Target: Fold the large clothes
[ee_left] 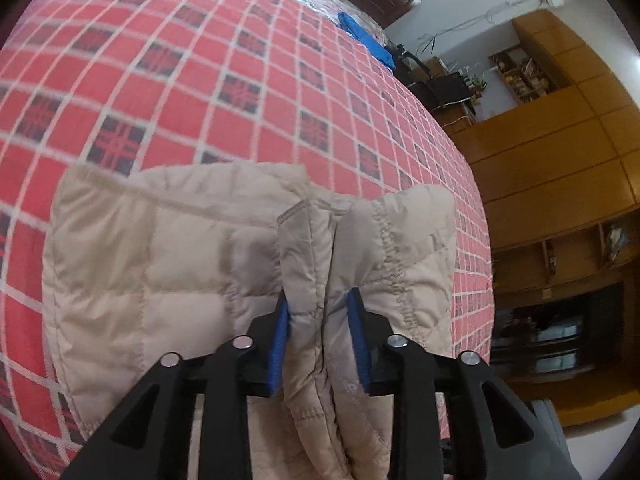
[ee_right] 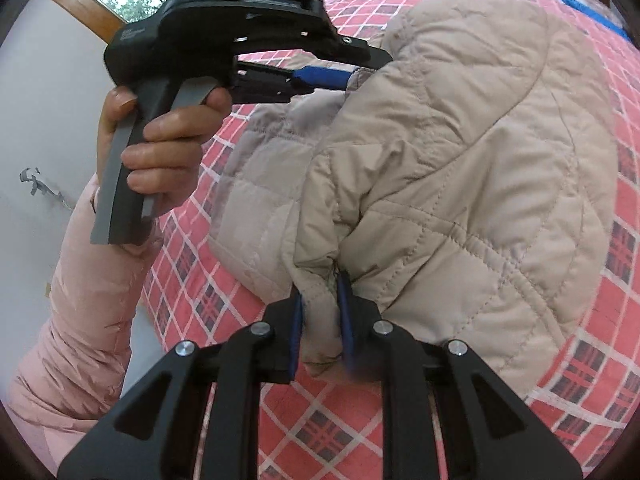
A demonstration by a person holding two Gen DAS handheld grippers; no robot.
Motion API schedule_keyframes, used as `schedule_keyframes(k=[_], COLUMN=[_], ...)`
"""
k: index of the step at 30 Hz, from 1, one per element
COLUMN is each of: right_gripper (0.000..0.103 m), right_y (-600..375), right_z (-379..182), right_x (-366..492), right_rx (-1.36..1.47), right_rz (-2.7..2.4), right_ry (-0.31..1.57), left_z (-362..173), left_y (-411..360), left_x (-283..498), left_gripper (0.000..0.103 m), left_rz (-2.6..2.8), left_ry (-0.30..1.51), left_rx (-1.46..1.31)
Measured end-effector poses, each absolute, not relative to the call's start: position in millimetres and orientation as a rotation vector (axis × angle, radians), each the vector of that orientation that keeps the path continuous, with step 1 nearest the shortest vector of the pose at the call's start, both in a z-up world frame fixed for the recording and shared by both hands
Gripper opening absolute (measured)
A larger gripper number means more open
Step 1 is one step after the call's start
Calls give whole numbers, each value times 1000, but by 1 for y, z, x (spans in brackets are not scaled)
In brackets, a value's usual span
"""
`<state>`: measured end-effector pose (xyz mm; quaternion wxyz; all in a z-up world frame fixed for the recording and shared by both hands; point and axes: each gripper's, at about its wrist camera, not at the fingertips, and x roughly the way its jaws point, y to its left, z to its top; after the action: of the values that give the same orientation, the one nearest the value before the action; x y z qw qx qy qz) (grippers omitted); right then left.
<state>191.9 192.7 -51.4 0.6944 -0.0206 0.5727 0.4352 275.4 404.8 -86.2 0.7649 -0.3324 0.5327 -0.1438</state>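
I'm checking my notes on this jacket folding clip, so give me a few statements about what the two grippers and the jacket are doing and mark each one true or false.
1. The left gripper is shut on a fold of the beige quilted jacket. True.
2. The right gripper is open and hangs clear of the jacket. False: its blue pads pinch a bunched edge of the jacket.
3. The jacket lies over a red checked bedcover. True.
4. The jacket is already a flat, neat rectangle. False: in the right wrist view it is humped and bunched, lifted at both pinched spots.
5. The hand holding the left gripper wears a pink sleeve. True.
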Motion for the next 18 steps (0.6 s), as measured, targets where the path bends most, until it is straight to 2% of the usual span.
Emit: schedule_keyframes(k=[2,6,10,15,18], right_gripper=[16,18,32,45,46], right_y=[192,191,173,131,102], right_z=[-52,-48,-29,11,27], right_x=[192,196,196,191,194], right_rx=[-47,-34,24,70,84], right_rz=[971,967,992,974,922], right_ry=[1277,1274,1249,1162,1102], left_z=[-85,-78,-75,-69,-64], left_y=[406,392,377,372,364], left_x=[271,265,261,251,250], left_gripper=[43,62,67,71,74], left_rz=[-328,-352,-352,-379,-384], left_ry=[1139,1113,1114,1105,1099], left_rx=[-725,-683,-631,-636,-626])
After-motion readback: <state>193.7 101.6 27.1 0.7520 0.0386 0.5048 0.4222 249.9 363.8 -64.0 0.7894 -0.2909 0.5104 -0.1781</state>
